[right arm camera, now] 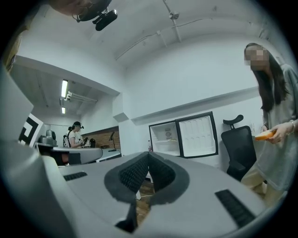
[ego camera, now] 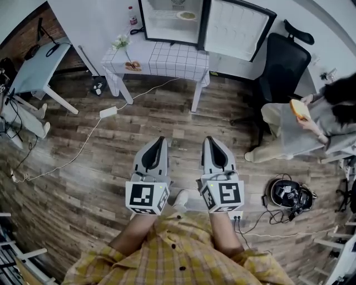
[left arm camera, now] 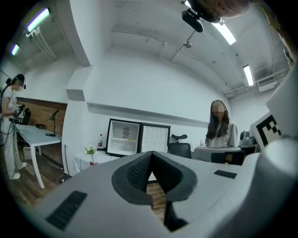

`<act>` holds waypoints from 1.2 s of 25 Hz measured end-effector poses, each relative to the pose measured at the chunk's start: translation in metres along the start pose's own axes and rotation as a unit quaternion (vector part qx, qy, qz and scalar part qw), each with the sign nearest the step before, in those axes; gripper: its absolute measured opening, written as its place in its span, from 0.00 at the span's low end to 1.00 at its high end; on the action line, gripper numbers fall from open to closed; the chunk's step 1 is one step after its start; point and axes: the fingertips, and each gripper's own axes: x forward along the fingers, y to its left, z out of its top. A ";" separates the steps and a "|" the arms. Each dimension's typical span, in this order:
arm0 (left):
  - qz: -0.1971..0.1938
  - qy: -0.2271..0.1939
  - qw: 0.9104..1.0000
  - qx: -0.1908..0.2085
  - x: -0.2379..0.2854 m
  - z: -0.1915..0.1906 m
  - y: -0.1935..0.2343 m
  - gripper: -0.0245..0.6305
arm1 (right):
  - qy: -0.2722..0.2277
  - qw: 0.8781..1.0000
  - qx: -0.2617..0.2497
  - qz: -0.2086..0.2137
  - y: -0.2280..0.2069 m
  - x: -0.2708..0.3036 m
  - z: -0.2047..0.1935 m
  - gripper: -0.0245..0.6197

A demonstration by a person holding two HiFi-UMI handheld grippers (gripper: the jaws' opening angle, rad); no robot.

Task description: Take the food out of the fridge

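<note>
**Head view: both grippers shut and empty, fridge open on the far counter**

Head view: left gripper and right gripper are side by side, level, pointing at the far wall. They hang over the wood floor, close to the holder and well apart from the counter.

Left gripper view: fingers are pressed together at the tips, with nothing between them. Right gripper view: same, tips meet at, nothing held.

The fridge is a small black-framed unit on the far end of the white grid-pattern counter. Its door is swung fully open to the right. The food is a pale round item on a shelf inside the fridge, in the right part of the compartment. It also shows in the left gripper view and the right gripper view. Neither gripper is near it.

Other items:
- A flower stands at the counter's left edge.
- A bottle stands just left of the fridge.
- A small dish sits at the counter's near-left corner; I can't tell what is on it.
- A black office chair stands right of the counter.
- A seated person at far right holds an orange item.
- A grey side table stands at far left.
</note>
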 end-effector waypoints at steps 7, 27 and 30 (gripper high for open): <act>0.004 0.005 1.000 -0.004 0.028 -0.010 0.001 0.05 | 0.000 1.000 0.006 -0.007 -0.028 0.010 -0.004 0.05; -0.021 -0.004 1.000 -0.007 0.188 -0.003 0.069 0.05 | -0.003 0.999 -0.026 -0.018 -0.073 0.178 0.005 0.05; -0.031 -0.001 0.999 -0.008 0.224 0.005 0.088 0.05 | -0.004 0.999 -0.032 -0.025 -0.078 0.216 0.015 0.05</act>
